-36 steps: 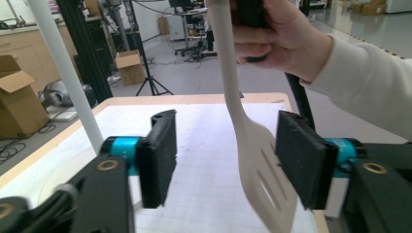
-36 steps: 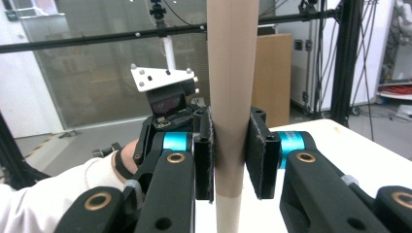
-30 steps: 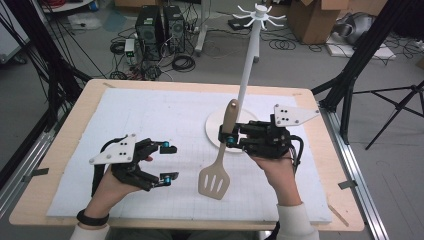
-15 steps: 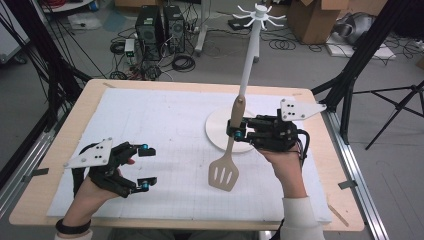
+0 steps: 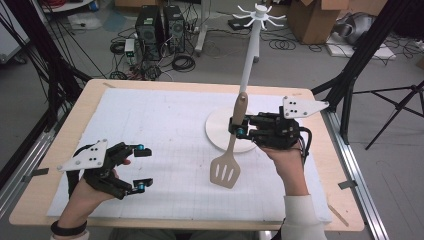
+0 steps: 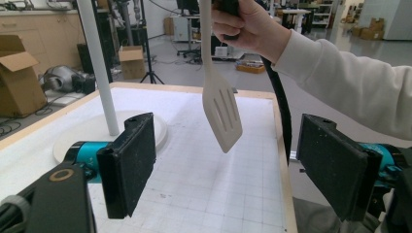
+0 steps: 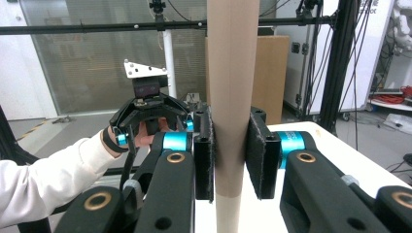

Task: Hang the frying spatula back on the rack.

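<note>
Spatula (image 5: pixel 226 167) handle clamped in right hand-held gripper (image 5: pixel 237 128), blade hanging down.

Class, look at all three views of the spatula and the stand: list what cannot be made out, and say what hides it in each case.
- Spatula handle end: left gripper view, cut off by the top edge.
- Spatula blade: right gripper view, below the bottom edge, which cuts the handle between the right gripper pads.
- Stand hooks: left gripper view, pole cut by the top edge.
- Stand base: high view, near edge behind the right gripper.
</note>
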Available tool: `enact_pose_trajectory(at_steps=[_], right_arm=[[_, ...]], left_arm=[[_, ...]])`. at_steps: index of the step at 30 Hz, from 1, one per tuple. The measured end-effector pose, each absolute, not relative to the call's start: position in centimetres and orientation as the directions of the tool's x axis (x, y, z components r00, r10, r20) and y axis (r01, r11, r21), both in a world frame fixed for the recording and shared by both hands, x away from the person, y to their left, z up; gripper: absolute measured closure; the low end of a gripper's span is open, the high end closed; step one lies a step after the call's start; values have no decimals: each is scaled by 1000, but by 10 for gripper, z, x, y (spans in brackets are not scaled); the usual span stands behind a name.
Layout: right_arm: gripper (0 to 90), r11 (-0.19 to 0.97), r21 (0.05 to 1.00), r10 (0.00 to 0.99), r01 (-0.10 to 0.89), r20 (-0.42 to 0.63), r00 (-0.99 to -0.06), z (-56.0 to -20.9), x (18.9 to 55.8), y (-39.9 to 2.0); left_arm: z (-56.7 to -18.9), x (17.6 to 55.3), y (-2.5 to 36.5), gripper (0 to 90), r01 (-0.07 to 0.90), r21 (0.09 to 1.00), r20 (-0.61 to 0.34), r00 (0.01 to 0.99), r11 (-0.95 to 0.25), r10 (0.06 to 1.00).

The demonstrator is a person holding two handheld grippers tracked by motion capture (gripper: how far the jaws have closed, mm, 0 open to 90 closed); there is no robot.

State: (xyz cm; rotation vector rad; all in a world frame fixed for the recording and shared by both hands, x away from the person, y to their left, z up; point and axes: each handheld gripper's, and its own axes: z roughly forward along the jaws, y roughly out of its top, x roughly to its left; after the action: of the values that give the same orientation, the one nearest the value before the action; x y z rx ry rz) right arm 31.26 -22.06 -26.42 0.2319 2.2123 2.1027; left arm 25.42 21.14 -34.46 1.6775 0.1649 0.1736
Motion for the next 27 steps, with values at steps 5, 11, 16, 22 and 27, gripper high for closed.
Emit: enact_pose_trajectory(at_steps=[5,11,16,22,27], right_arm=[[753,43,998,172,55,47,-984,-263,313,-224],[753,40,997,193,65,56,-980,-262,320,-227],[753,48,996,221,79,67,-973,-255,336,-225],[753,48,995,246,85,71,-967,-242,351,-223],[753,46,995,274,87,71,-959,-233,360,-222]], left_arm=[[-345,254,212,226,9,994,14,977,-110,211],[-345,254,211,226,10,994,15,977,-113,211],[-345,254,212,227,8,994,15,977,-109,211],[-345,255,214,228,8,994,14,978,-107,210],[-345,255,214,230,11,995,11,978,-104,207]])
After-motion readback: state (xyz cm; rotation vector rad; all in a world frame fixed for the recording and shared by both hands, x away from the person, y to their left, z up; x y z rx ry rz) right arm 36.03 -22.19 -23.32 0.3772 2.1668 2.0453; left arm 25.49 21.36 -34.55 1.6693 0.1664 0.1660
